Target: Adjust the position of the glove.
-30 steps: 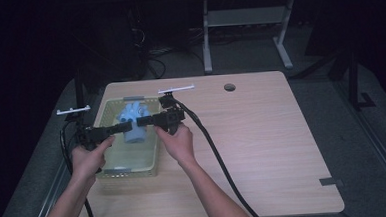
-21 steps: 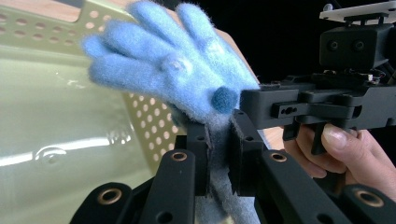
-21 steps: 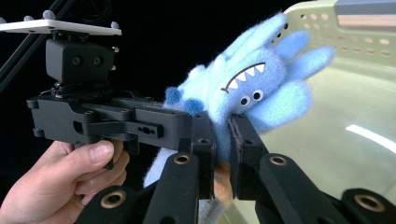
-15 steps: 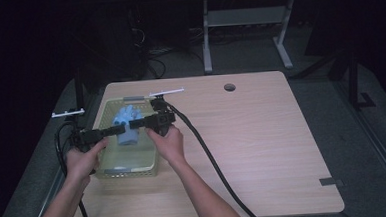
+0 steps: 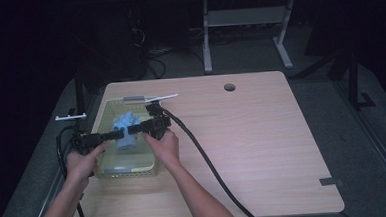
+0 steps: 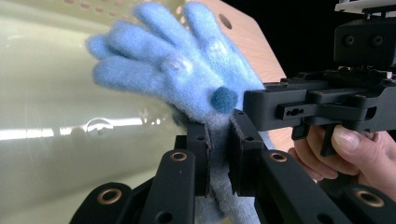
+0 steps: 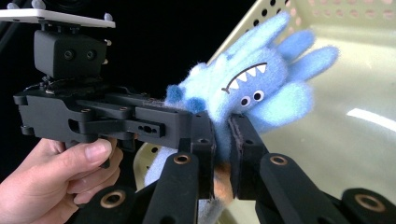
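The left hand-held gripper (image 6: pixel 217 156) has its jaws clamped on the cuff end of a fuzzy blue monster glove (image 6: pixel 187 74), and the right hand-held gripper (image 7: pixel 222 154) pinches the same glove (image 7: pixel 259 88) from the opposite side, so the fabric is caught between two facing grips. That two-sided hold looks meant to keep the limp glove spread and upright rather than letting it flop; its fingers stand up beyond the jaws, with the toothy face toward the right hand-held gripper. Just past and under both jaws lies the pale green perforated basket (image 5: pixel 110 169), and the glove (image 5: pixel 125 133) hangs above its inside, seemingly lifted clear of the floor. The basket rests on the wooden counter (image 5: pixel 263 145), whose bare surface stretches away beyond the right hand-held gripper.
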The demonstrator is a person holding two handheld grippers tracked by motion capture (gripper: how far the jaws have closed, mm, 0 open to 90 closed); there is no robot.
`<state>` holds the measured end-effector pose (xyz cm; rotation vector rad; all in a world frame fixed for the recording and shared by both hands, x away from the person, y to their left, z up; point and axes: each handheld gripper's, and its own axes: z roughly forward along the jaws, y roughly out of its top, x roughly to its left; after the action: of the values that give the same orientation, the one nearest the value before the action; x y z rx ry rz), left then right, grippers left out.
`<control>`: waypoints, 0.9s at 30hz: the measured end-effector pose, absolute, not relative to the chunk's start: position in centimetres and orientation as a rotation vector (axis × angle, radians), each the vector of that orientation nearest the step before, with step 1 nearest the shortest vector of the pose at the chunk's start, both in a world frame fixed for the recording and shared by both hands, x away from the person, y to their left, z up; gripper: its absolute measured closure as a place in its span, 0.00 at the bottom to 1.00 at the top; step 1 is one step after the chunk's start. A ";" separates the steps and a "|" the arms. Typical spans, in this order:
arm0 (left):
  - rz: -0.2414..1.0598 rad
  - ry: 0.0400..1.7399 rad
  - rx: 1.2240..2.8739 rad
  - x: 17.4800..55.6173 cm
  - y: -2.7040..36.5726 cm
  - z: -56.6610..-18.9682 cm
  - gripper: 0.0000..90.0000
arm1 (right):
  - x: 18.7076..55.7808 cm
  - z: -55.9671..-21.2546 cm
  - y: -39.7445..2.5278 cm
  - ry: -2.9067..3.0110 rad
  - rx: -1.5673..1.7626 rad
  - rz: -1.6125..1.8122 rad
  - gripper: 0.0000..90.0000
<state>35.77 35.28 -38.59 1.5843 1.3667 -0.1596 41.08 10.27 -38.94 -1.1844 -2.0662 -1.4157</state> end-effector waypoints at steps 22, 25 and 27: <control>-0.215 1.432 1.637 36.4 35.6 -40.9 0.88 | 41.2 -41.3 11.4 -2.125 -1.222 -1.319 0.91; -0.221 1.441 1.644 36.5 35.5 -41.0 0.88 | 41.2 -41.5 11.5 -2.138 -1.226 -1.309 0.91; -0.225 1.446 1.646 36.6 35.6 -41.1 0.88 | 41.2 -41.6 11.5 -2.147 -1.229 -1.301 0.91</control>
<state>36.59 35.57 -41.09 1.6461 1.4460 -0.2255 41.25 11.52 -41.58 -1.2291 -2.1467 -1.3010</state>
